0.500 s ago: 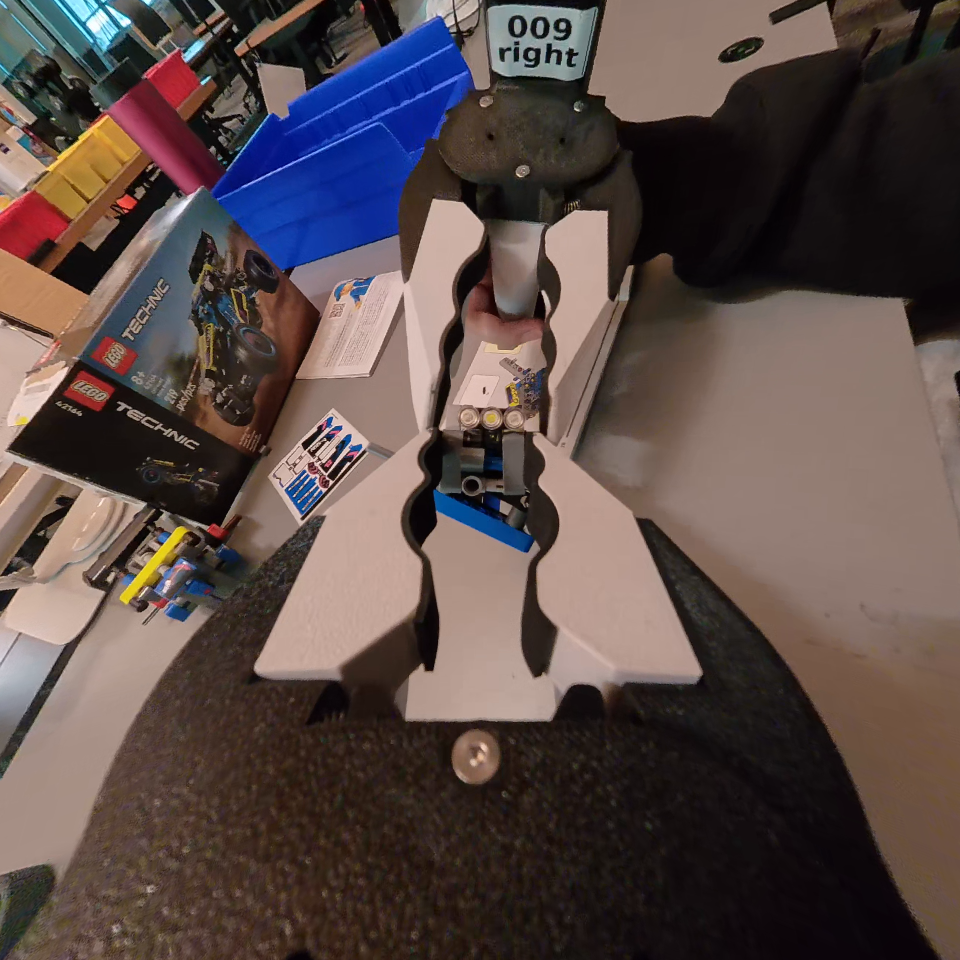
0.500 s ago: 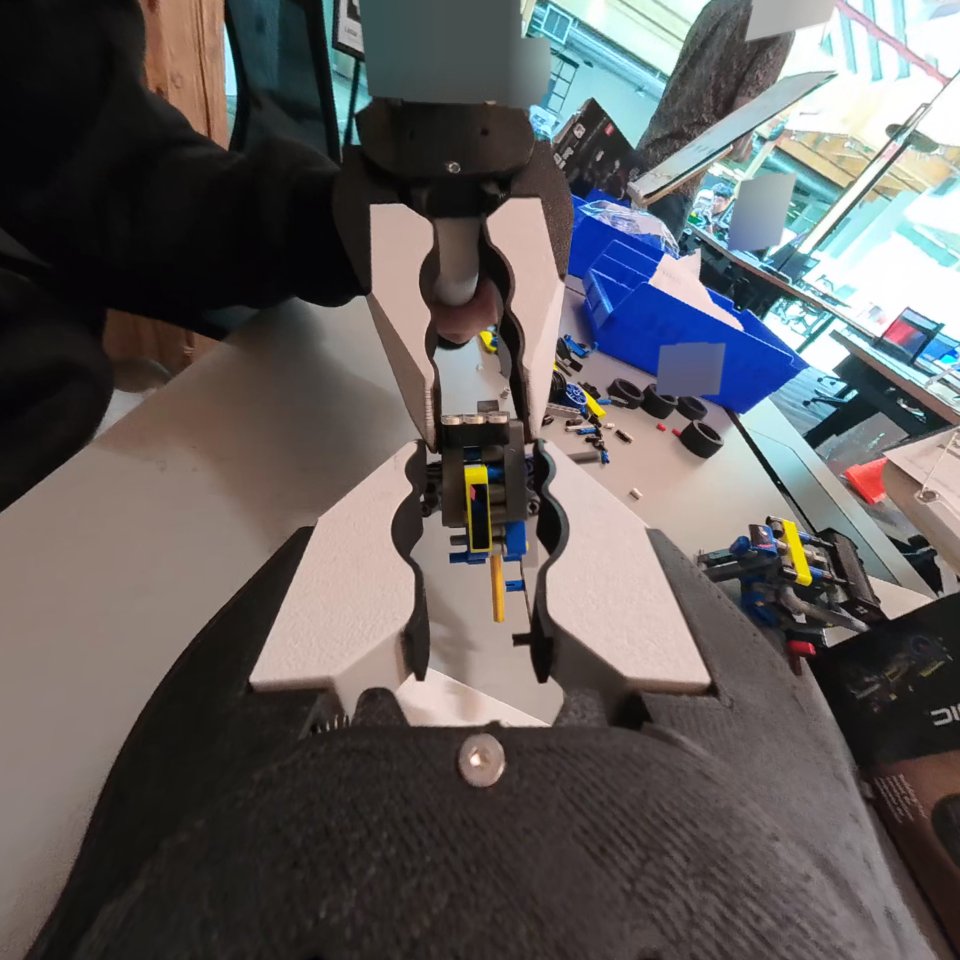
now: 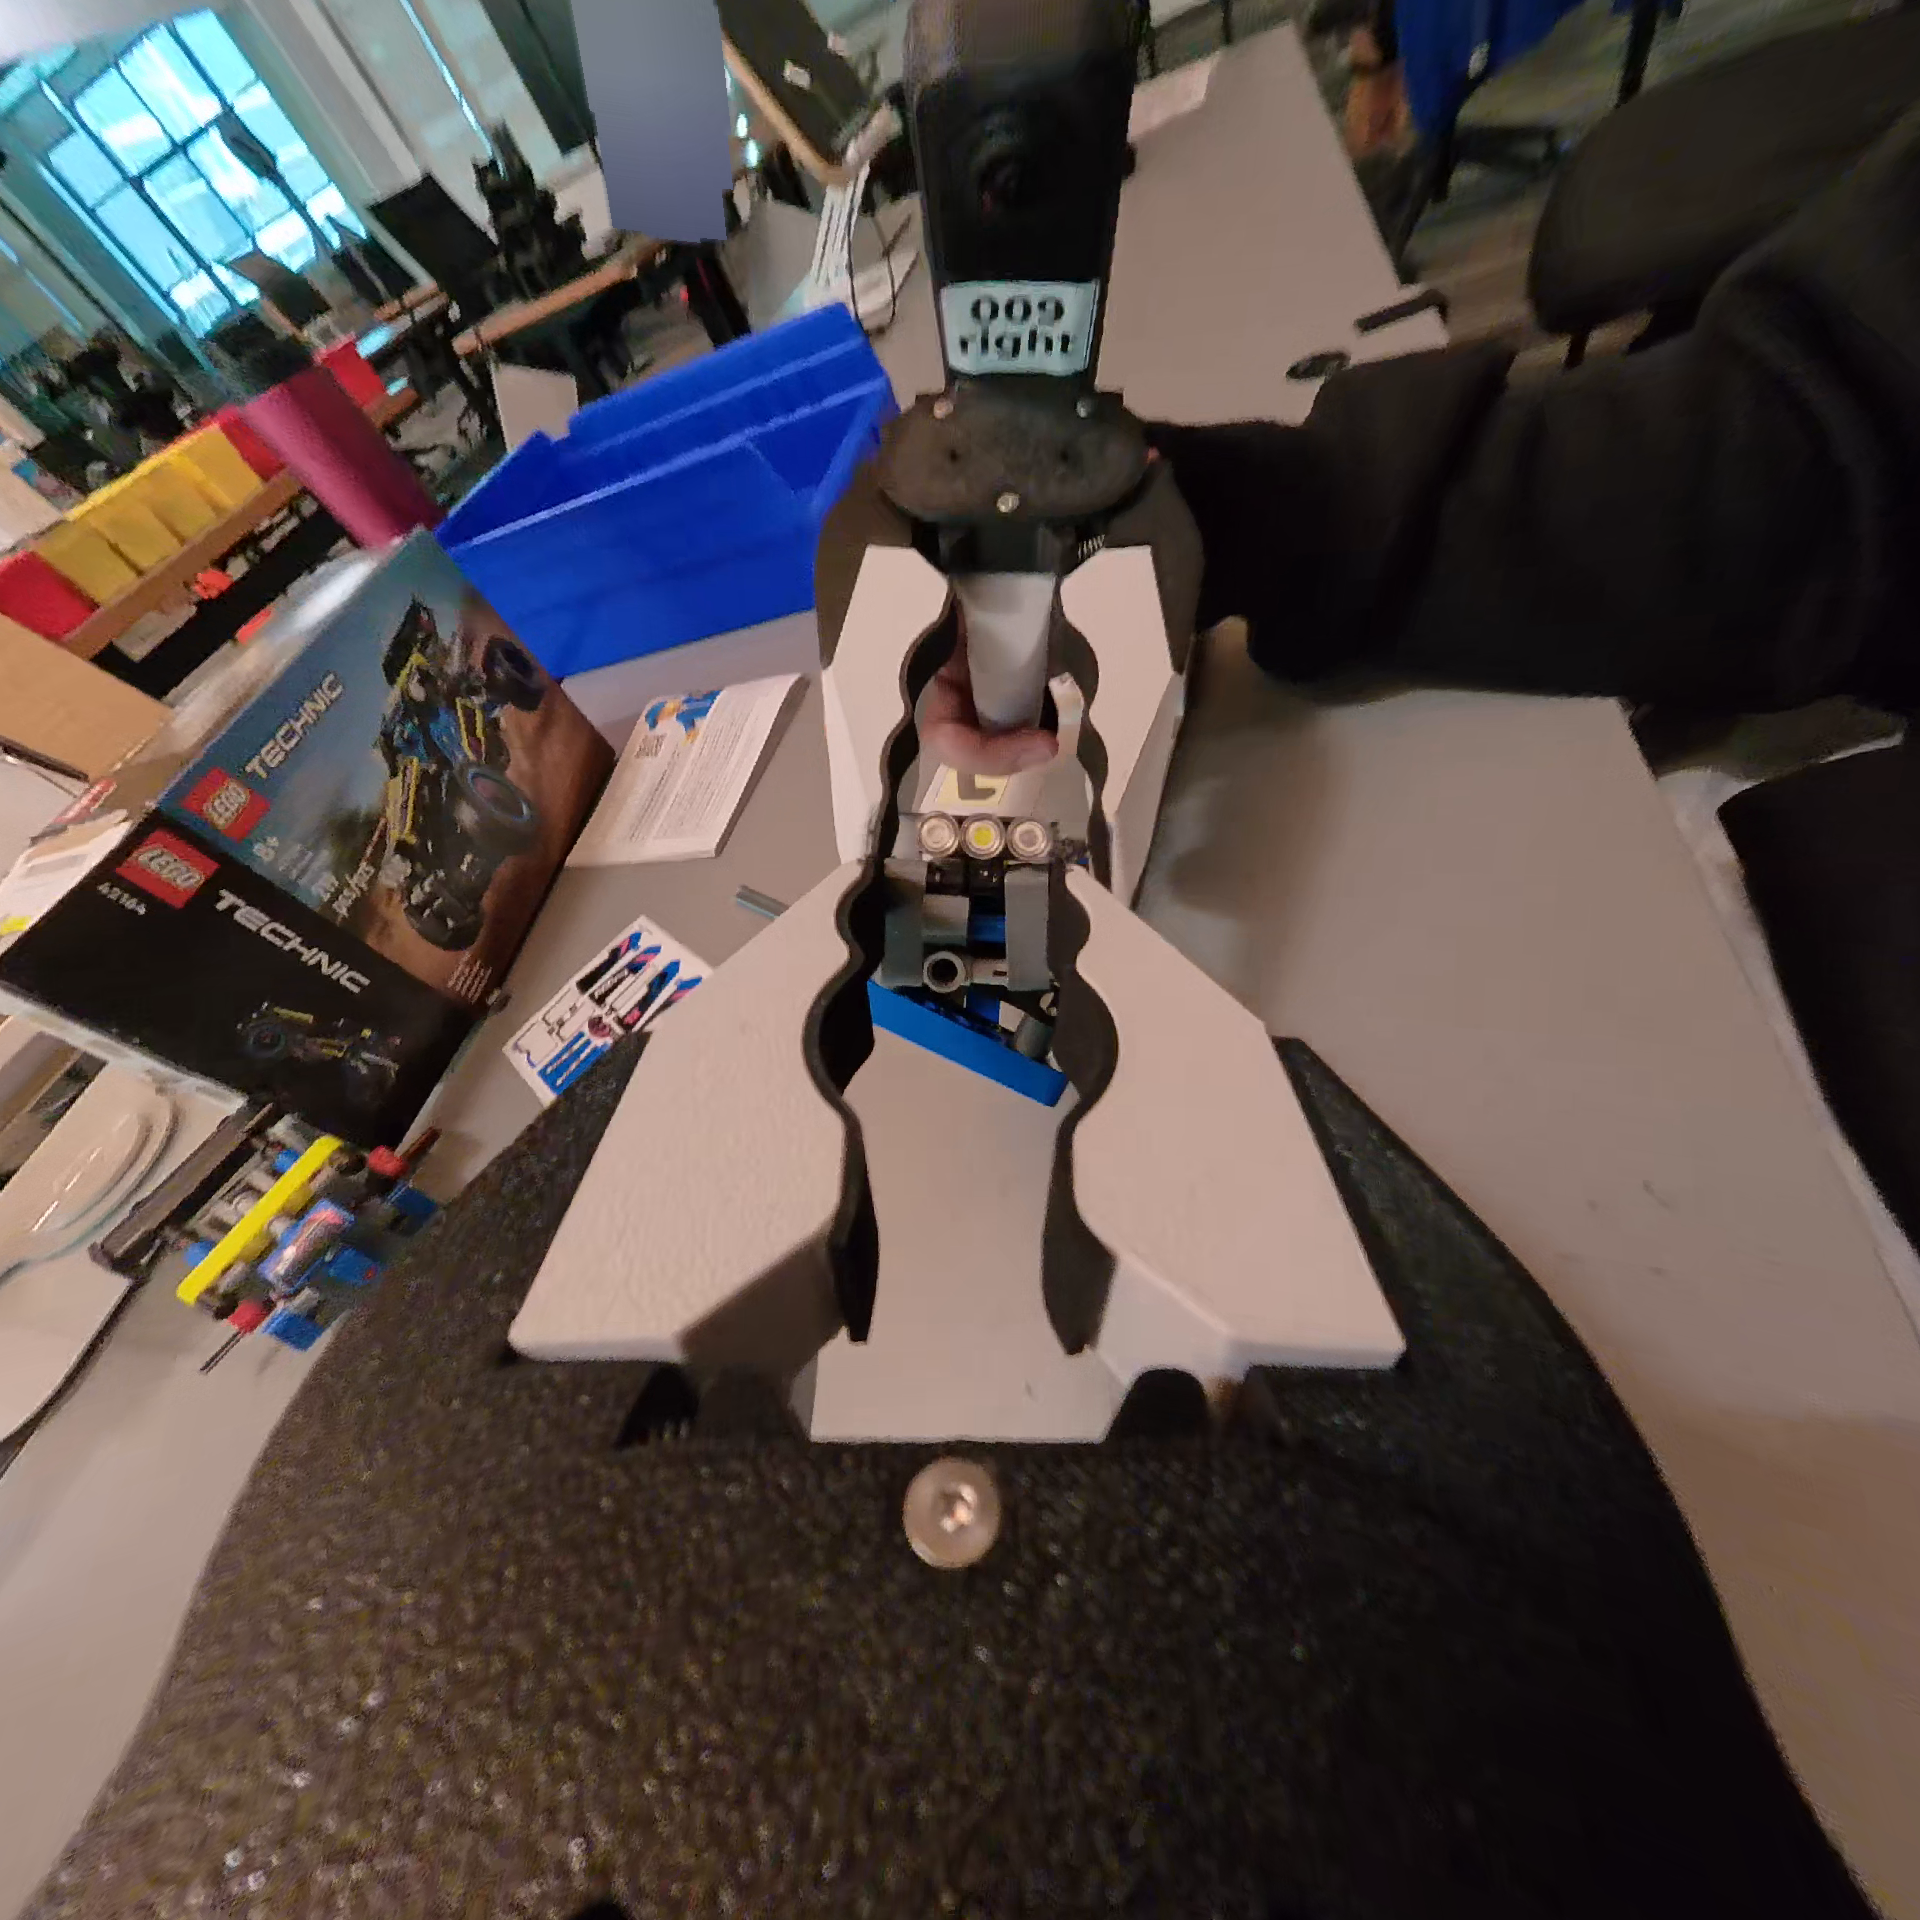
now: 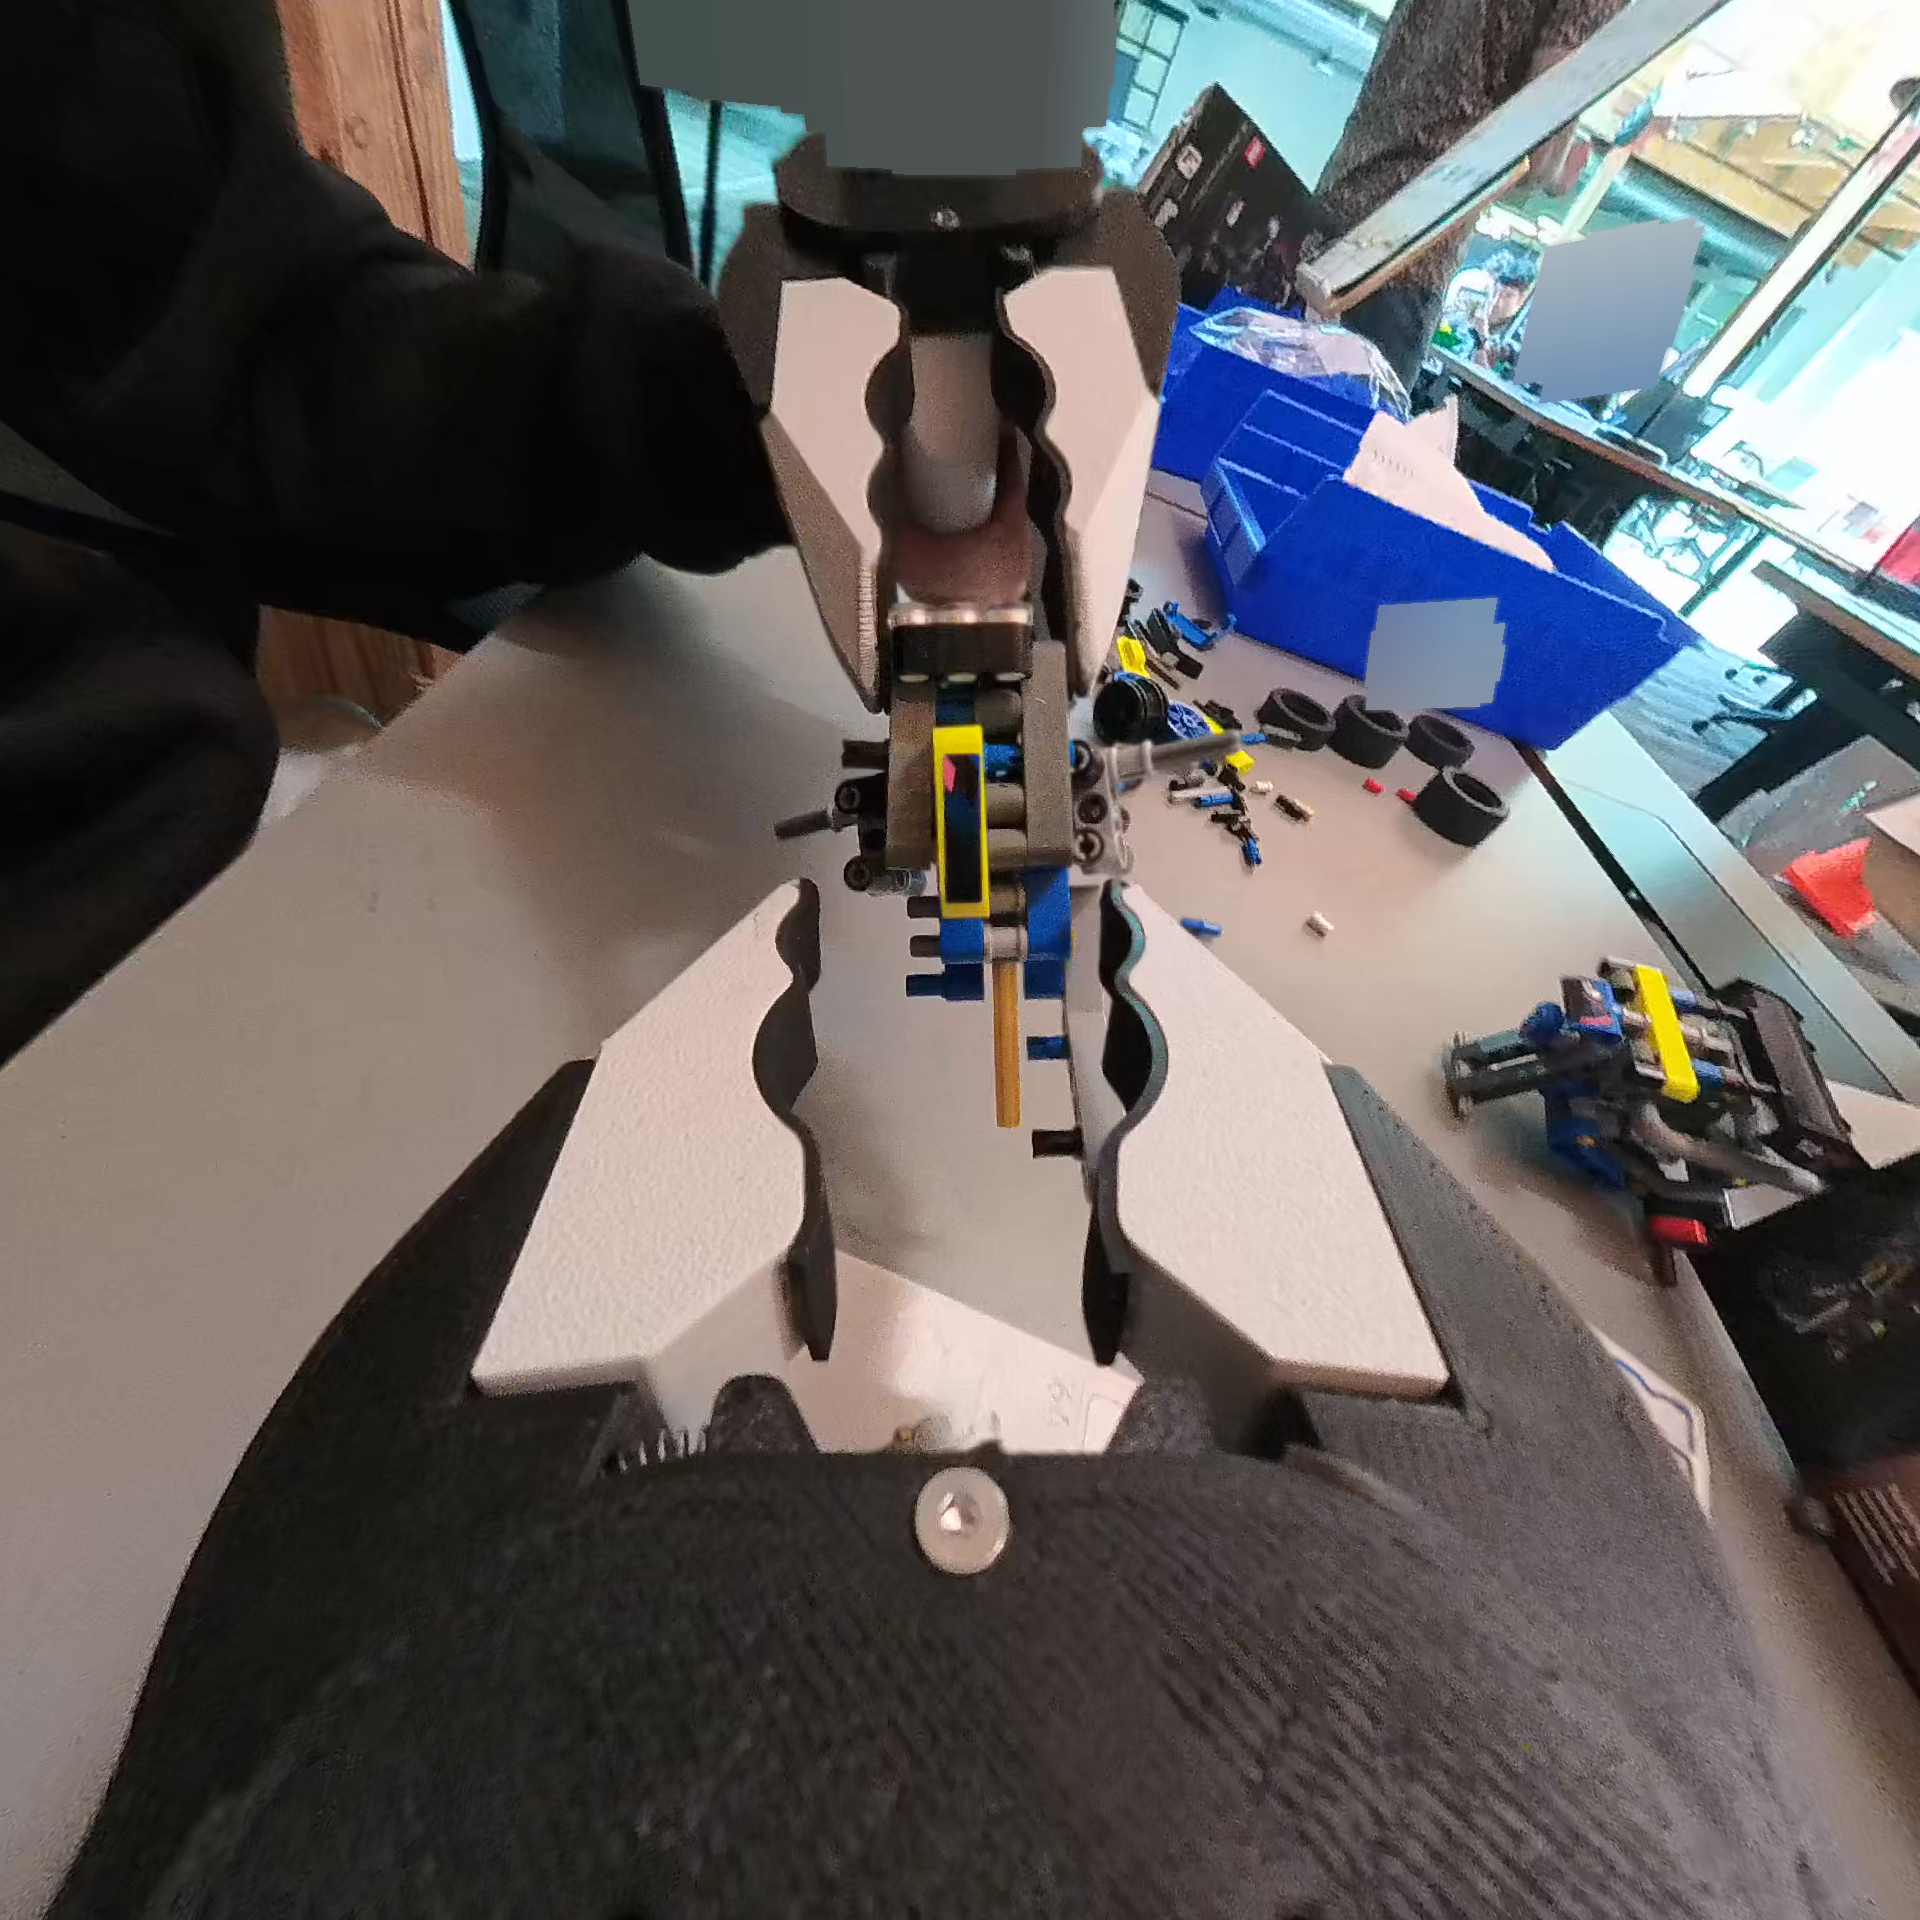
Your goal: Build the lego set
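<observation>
Grey surface (image 3: 1403, 935) carries blue bins (image 3: 665, 540) at the back and a printed toy box (image 3: 312, 831) on one side. The two tools face each other tip to tip. Left hand-held gripper (image 3: 966, 935): clamped on the grey end of a small brick-built model (image 4: 961, 821), held above the surface. Right hand-held gripper (image 4: 956, 914): open; the model's blue end and yellow rod sit between its fingers, with a gap showing at one pad. A second built piece (image 4: 1642, 1070) lies beside the box. Booklet (image 3: 696, 779) and sticker sheet (image 3: 592, 1008) lie flat near the box. Black tyres (image 4: 1382, 727) and loose small parts (image 4: 1236, 800) are scattered before the bins.
</observation>
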Motion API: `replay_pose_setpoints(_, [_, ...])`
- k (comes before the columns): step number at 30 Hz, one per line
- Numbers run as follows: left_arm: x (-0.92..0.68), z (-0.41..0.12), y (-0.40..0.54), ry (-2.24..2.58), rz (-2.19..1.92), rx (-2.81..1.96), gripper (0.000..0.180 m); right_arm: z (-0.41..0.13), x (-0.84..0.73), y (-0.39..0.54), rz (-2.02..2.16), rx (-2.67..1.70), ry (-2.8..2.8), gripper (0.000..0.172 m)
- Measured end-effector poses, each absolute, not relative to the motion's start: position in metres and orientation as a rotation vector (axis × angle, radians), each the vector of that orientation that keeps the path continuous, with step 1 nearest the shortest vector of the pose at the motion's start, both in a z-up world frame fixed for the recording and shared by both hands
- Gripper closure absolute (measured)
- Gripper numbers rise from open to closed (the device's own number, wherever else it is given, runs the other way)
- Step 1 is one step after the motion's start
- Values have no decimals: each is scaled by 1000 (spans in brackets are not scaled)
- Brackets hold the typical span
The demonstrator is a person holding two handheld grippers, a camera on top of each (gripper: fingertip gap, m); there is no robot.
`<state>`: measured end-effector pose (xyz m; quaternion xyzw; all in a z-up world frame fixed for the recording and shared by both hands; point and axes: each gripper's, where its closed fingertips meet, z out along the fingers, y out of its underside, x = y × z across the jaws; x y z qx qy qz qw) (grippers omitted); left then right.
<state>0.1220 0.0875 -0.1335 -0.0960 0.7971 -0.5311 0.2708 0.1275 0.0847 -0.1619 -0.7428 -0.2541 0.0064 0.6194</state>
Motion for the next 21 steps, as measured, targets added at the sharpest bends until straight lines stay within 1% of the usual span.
replay_pose_setpoints(5, [119, -128, 90, 2111, -1518, -227, 152, -157, 124, 91, 20, -1698, -578, 123])
replay_pose_setpoints(9, [117, -125, 87, 2087, -1549, -196, 152, -151, 127, 89, 56, -1669, -535, 133])
replay_pose_setpoints(12, [115, -123, 88, 2072, -1552, -174, 152, -148, 125, 89, 70, -1659, -529, 133])
replay_pose_setpoints(16, [117, -124, 91, 2070, -1529, -171, 152, -144, 126, 87, 93, -1641, -505, 125])
replay_pose_setpoints(21, [117, -125, 92, 2068, -1483, -151, 152, -139, 128, 87, 79, -1625, -491, 124])
